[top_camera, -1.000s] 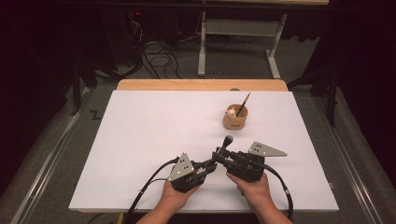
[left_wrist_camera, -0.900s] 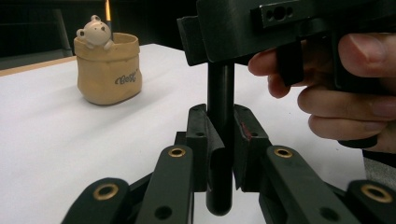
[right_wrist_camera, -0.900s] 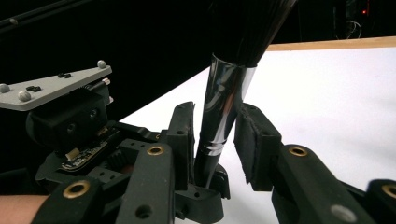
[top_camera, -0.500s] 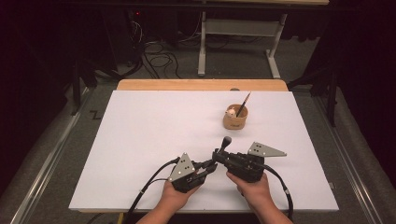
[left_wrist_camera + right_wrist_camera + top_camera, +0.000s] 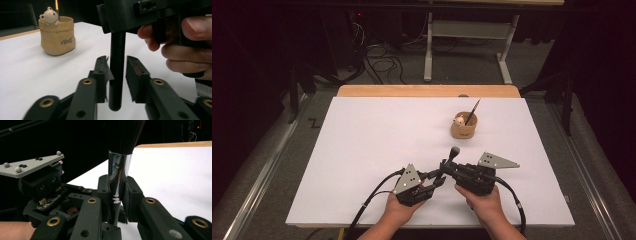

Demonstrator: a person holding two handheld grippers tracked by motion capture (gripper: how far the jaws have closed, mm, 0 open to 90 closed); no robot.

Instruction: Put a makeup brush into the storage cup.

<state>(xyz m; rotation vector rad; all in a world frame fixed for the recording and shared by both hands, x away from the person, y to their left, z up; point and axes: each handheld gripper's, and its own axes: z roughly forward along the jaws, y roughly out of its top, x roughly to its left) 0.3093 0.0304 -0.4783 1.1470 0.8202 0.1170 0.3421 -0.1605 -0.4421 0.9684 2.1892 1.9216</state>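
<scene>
Dark room all round, cables and a metal stand on the floor along the top of the high view. Filling the middle: a white table (image 5: 362, 150) with a strip of bare wood along its far edge. Low centre of that view, two hands side by side, tips of their tools meeting.

Right gripper (image 5: 117, 195), low and right of centre from above: clamped firmly on a black makeup brush (image 5: 119, 157), pads squeezing the shiny ferrule, bristles fanning up to the top of the frame. Same brush in the high view as a small dark knob (image 5: 454, 151) standing up just above the tools.

Left gripper (image 5: 117, 75), lower centre-left from above: jaws just been opening, now parted, brush handle (image 5: 117, 62) hanging between them with a sliver of daylight on each side. No squeeze there any more. Compared with a second ago, both hands parked in the same spot; only that grip let go.

Reads like a handover completed: brush passed across, right tool now sole carrier, left free to back away.

Up and right of centre in the high view, well apart from the hands: a small tan pot (image 5: 464, 125) with a little bear figure on its rim and a pencil (image 5: 472, 111) leaning out. Likely destination for the brush, bristles up; a guess only.
</scene>
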